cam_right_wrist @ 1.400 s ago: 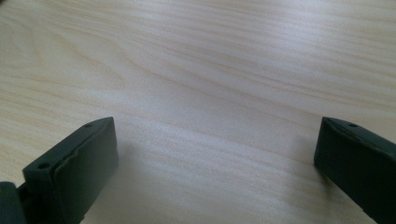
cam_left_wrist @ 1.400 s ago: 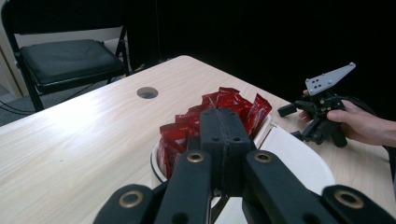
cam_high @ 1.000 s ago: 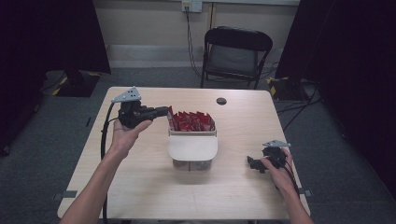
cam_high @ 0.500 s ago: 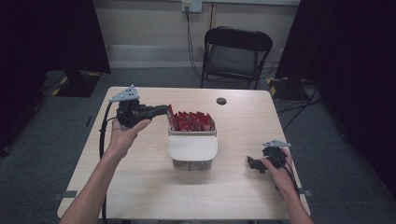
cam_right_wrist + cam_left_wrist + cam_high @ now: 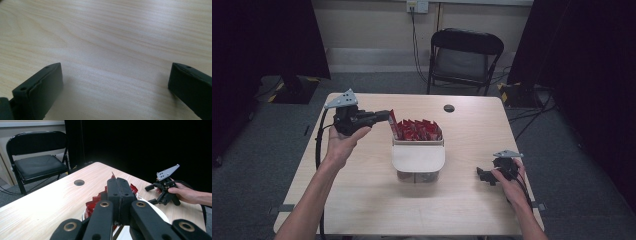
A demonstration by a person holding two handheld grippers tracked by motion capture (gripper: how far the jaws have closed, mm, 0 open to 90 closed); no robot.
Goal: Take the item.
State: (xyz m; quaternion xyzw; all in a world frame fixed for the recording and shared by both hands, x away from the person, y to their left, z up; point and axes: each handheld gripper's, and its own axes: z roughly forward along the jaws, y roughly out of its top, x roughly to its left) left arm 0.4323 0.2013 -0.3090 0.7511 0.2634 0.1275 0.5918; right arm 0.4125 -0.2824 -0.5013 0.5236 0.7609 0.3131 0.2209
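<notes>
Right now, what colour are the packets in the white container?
Red; the packets stand in the white container, clearest in the high view.

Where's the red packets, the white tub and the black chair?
red packets [image 5: 418, 130], high view, on the tops of the packets.
white tub [image 5: 418, 159], high view, on its front wall.
black chair [image 5: 460, 62], high view, on its seat.
</notes>
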